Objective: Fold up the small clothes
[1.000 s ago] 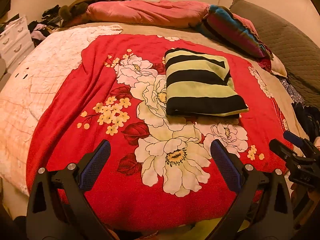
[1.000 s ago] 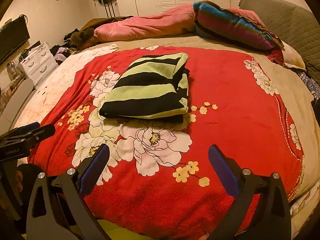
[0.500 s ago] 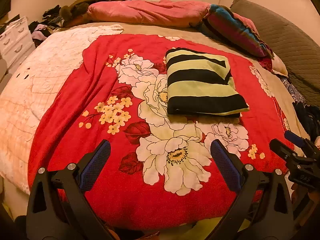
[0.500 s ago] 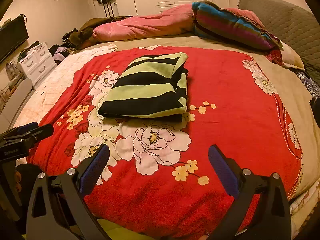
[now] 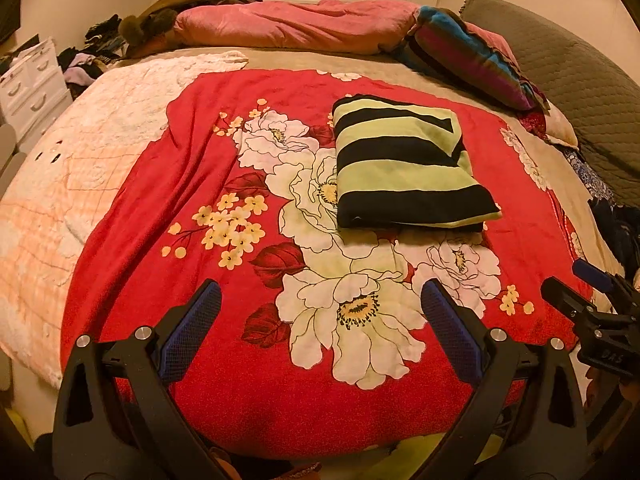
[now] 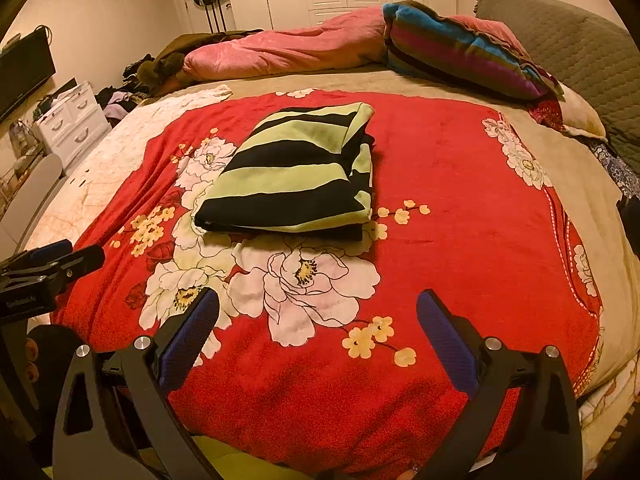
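Note:
A garment with green and black stripes [image 5: 404, 164] [image 6: 296, 172] lies folded into a neat rectangle on the red floral blanket [image 5: 192, 184] [image 6: 452, 208] in the middle of the bed. My left gripper [image 5: 320, 300] hovers open near the blanket's front edge, well short of the garment, with nothing between its fingers. My right gripper [image 6: 318, 308] is open too, empty, at the same distance. Each gripper shows at the edge of the other's view: the right gripper [image 5: 580, 292] at far right, the left gripper [image 6: 60, 256] at far left.
A pink duvet [image 5: 296, 26] and a striped multicolour blanket [image 6: 460, 52] are piled at the far side of the bed. A grey quilted headboard [image 6: 576, 48] stands at the right. White drawers [image 6: 72, 120] and heaped clothes sit left. A pale textured blanket [image 5: 80, 152] covers the bed's left side.
Both grippers have drifted very slightly, so the view shifts a little. The folded garment has not moved and both grippers stay open.

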`<state>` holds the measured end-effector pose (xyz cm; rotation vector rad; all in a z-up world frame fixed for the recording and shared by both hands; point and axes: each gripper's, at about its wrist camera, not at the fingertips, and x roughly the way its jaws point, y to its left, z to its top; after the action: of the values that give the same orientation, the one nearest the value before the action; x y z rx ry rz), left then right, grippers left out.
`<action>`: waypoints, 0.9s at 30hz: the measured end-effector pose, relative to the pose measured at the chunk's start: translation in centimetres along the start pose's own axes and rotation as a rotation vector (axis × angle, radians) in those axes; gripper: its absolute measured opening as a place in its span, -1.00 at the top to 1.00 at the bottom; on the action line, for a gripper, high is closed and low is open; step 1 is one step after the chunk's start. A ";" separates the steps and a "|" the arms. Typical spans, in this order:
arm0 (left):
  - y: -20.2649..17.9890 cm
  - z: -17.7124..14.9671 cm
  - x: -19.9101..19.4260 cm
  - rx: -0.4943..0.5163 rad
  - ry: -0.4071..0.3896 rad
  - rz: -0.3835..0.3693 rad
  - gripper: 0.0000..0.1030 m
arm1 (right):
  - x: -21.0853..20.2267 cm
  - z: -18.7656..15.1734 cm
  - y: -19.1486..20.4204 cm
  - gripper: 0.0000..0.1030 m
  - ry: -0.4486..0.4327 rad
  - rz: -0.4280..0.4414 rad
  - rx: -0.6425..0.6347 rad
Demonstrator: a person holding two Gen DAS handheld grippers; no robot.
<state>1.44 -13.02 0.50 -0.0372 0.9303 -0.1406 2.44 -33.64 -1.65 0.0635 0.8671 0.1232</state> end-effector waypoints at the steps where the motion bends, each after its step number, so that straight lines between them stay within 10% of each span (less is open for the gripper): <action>1: 0.0 0.0 0.0 -0.001 0.000 -0.002 -0.82 | 0.0 0.0 0.0 -0.91 0.000 -0.002 -0.001; 27: -0.1 0.0 -0.5 0.003 -0.003 0.008 -0.82 | -0.4 -0.2 0.4 -0.92 -0.007 -0.015 -0.005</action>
<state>1.14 -13.10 0.90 -0.0311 0.9271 -0.1348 2.01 -33.25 -1.47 0.0527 0.8602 0.1110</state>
